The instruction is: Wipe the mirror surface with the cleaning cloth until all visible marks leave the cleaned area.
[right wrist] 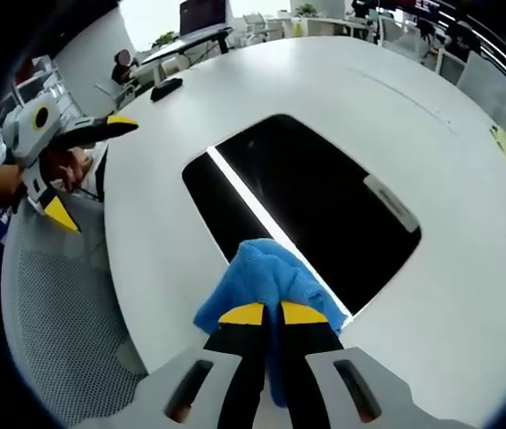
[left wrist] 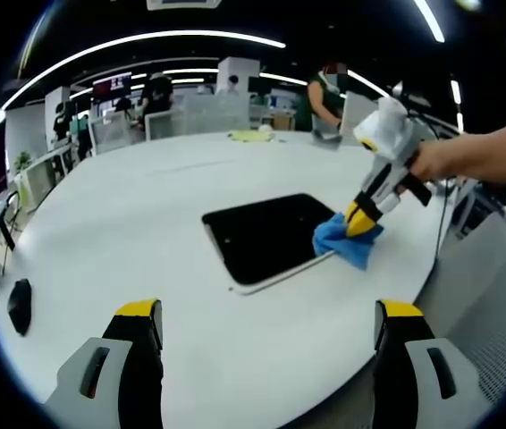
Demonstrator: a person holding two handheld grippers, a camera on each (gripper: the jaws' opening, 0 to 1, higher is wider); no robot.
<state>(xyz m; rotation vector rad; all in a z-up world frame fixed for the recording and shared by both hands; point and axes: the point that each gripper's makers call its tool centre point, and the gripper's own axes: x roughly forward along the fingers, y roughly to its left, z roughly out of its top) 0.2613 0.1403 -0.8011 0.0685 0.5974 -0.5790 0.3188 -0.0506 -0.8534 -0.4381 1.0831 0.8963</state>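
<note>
Nearest the right gripper view's lens we find the right gripper (right wrist: 263, 315), its jaws pinching a bunched blue cleaning cloth (right wrist: 266, 273) between the yellow tips. We note the cloth pressed against the near edge of the mirror (right wrist: 324, 201), a dark rounded panel lying flat on the white table (right wrist: 468, 268); a bright reflected strip crosses its surface. We judge the tight pinch serves to keep the cloth from slipping as it is dragged over the glass. Whether any marks remain on the surface we cannot tell at this resolution.

From the left gripper view, we record the same cloth (left wrist: 344, 239) at the mirror's (left wrist: 266, 237) corner under the right gripper (left wrist: 363, 219), steered by a hand (left wrist: 454, 161). The left gripper (left wrist: 271, 313) hovers over bare table short of the mirror, jaws spread and holding nothing; we judge it is kept back so the mirror stays unobstructed. A small black object (left wrist: 19, 306) lies well apart near the table's edge.
</note>
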